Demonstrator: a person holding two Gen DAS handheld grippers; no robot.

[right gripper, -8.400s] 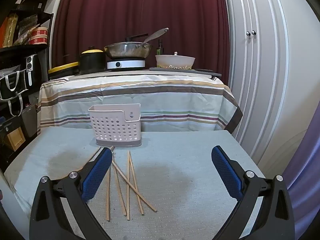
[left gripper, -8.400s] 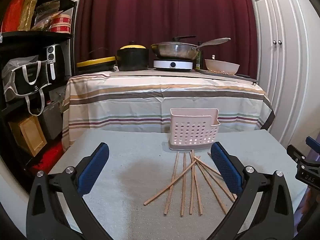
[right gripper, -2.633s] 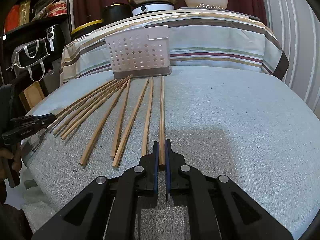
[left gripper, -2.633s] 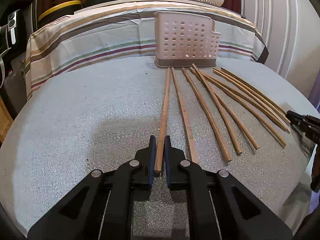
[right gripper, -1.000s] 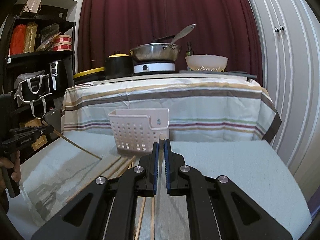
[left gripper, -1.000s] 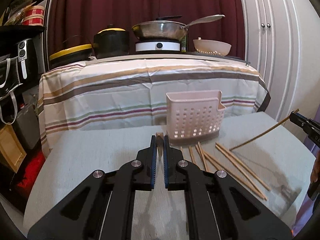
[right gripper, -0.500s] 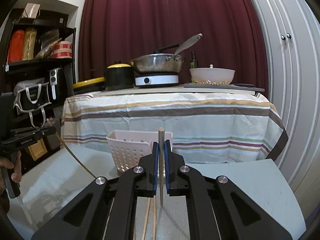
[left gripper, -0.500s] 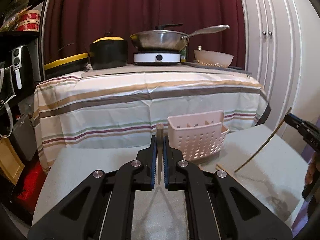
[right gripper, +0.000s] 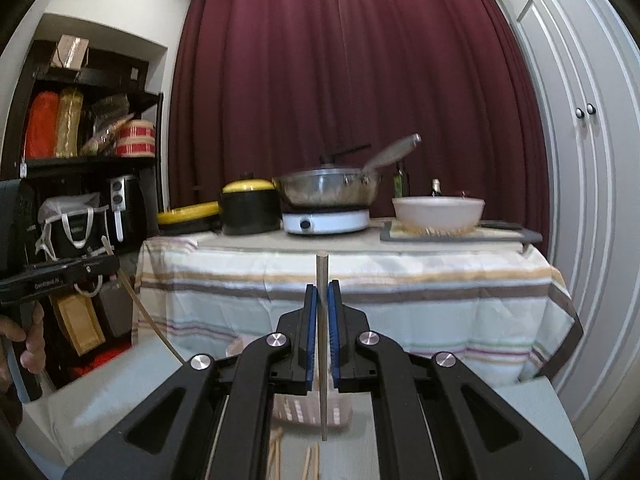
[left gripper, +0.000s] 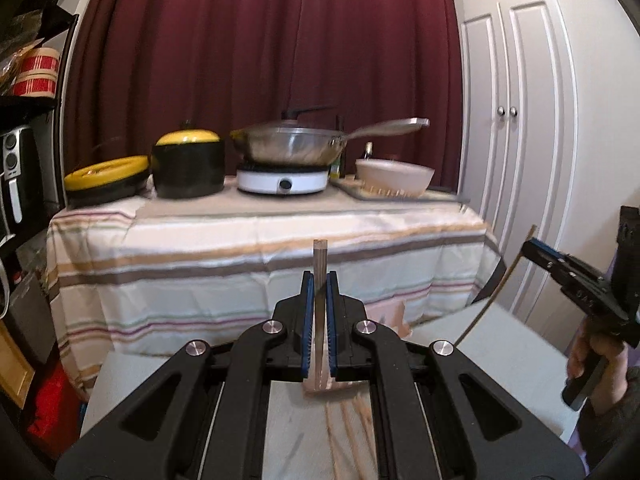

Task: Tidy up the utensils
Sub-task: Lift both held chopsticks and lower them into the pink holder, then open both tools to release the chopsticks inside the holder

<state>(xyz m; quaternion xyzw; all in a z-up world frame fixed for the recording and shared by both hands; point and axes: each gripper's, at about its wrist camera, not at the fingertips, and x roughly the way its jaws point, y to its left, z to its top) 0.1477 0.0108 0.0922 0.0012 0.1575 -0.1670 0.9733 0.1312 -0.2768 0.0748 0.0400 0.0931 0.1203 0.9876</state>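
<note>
My left gripper (left gripper: 319, 280) is shut on a wooden chopstick (left gripper: 319, 256) that stands upright between its blue pads. My right gripper (right gripper: 322, 292) is shut on a second chopstick (right gripper: 322, 272), also upright, its lower end hanging above the pink perforated utensil basket (right gripper: 296, 408). In the left wrist view the basket (left gripper: 390, 314) is mostly hidden behind the fingers. Several loose chopsticks (left gripper: 352, 432) lie on the grey table below. Each gripper shows in the other's view: the right one (left gripper: 532, 250) with its slanted chopstick, the left one (right gripper: 108, 264) likewise.
Behind stands a striped-cloth table (left gripper: 256, 248) with a pan (left gripper: 292, 146), a black pot (left gripper: 188, 168), a hotplate and a white bowl (right gripper: 438, 210). Black shelves (right gripper: 80, 160) are at the left, white cabinet doors (left gripper: 520, 140) at the right.
Both grippers have risen and tilted up with their chopsticks since half a second ago. The basket has dropped low in both views, partly behind the fingers.
</note>
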